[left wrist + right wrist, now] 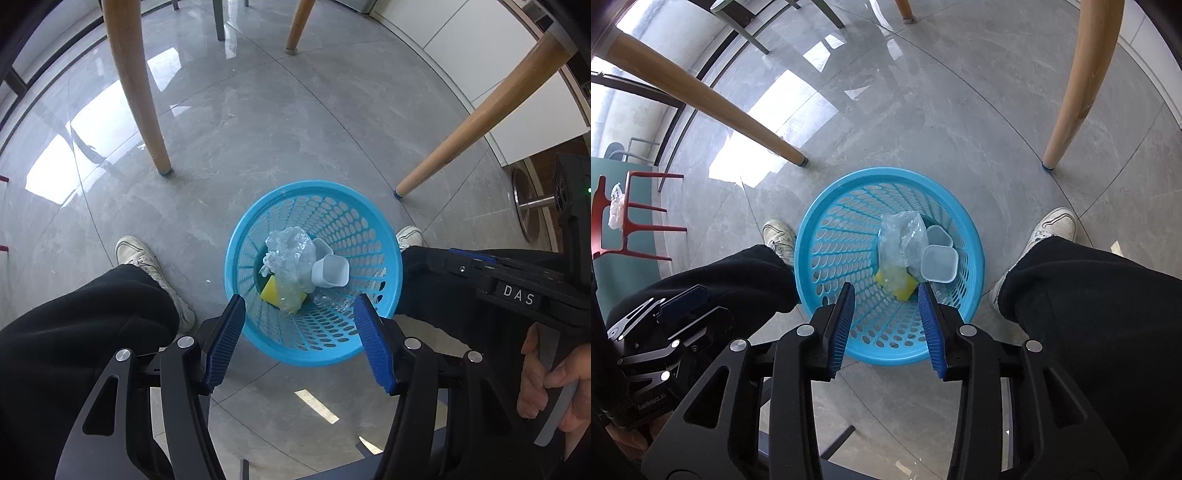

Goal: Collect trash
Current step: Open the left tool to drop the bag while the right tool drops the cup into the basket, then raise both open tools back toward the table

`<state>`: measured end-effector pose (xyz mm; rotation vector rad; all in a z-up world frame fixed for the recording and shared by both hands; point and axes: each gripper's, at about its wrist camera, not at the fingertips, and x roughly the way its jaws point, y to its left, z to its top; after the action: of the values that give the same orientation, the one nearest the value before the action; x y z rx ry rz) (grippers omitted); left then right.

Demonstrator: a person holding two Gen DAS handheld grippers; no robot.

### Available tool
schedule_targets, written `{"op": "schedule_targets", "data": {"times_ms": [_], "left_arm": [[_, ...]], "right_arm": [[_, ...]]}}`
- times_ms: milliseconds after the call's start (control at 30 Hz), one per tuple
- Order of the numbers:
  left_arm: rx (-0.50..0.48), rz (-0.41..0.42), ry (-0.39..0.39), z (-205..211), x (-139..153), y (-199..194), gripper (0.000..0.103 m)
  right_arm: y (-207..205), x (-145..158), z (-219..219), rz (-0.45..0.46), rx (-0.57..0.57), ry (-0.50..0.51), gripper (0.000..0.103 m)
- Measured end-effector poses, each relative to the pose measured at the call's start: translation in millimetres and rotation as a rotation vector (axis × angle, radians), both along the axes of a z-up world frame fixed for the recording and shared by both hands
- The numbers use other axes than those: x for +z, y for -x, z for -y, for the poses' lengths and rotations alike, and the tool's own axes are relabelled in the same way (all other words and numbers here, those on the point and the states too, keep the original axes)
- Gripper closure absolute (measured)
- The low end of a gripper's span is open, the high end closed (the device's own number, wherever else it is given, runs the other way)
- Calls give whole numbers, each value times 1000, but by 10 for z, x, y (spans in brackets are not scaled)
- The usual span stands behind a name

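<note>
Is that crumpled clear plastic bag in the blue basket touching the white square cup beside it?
Touching. In the left wrist view the clear plastic bag presses against the white square cup with no gap; the right wrist view shows the bag overlapping the cup's rim.

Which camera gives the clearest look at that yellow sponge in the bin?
The left wrist view: the yellow sponge shows one bare corner beside the clear plastic. In the right wrist view it sits mostly veiled under plastic.
</note>
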<state>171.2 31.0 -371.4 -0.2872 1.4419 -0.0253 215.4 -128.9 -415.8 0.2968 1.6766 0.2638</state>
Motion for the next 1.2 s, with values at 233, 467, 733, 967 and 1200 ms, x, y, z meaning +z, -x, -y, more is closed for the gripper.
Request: {"op": "schedule_targets", "data": {"times_ms": [233,467,733,967,1200], "left_arm": [[38,16,1,-101,47,40,43],[69,64,9,-158,232,182,43],[57,182,-52,-96,752,401,42],[21,288,-97,-2,1227,608,42],[11,373,-120,-7,1650,824,42]], "right_arm": [[38,114,4,38,7,-1,64],[164,480,65,113,8,-36,56],[395,1043,254,225,-2,-51,47],[570,1502,359,307,14,-85,38],[683,1912,450,384,4,-105,37]]}}
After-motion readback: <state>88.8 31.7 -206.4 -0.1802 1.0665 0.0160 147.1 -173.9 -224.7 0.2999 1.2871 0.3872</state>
